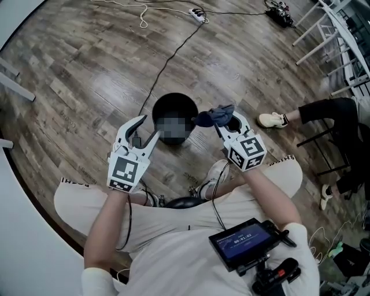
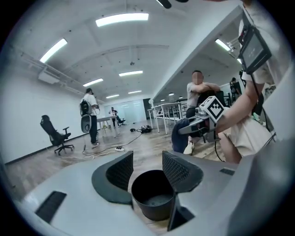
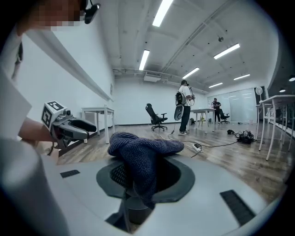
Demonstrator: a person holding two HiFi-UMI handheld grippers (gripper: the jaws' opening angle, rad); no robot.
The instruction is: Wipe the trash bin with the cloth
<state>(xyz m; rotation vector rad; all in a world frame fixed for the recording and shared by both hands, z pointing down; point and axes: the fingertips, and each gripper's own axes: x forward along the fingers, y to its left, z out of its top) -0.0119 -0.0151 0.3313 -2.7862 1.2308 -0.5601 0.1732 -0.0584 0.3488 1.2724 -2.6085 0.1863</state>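
A small black trash bin point(image 1: 173, 118) stands on the wood floor between my two grippers; part of it is under a mosaic patch. My left gripper point(image 1: 149, 126) is at the bin's left rim, its jaws wide open with nothing gripped. Along its jaws the bin point(image 2: 154, 195) shows just beyond the fingertips. My right gripper point(image 1: 222, 122) is at the bin's right rim, shut on a dark blue knitted cloth point(image 1: 214, 115). In the right gripper view the cloth point(image 3: 140, 154) bulges up between the jaws and hangs down in front, hiding most of the bin below.
A black cable point(image 1: 167, 58) runs across the floor from the bin toward a power strip point(image 1: 198, 14) at the back. A seated person's leg and white shoe point(image 1: 272, 119) are to the right, white table legs point(image 1: 324, 34) behind them. My own shoe point(image 1: 217, 173) is near the bin.
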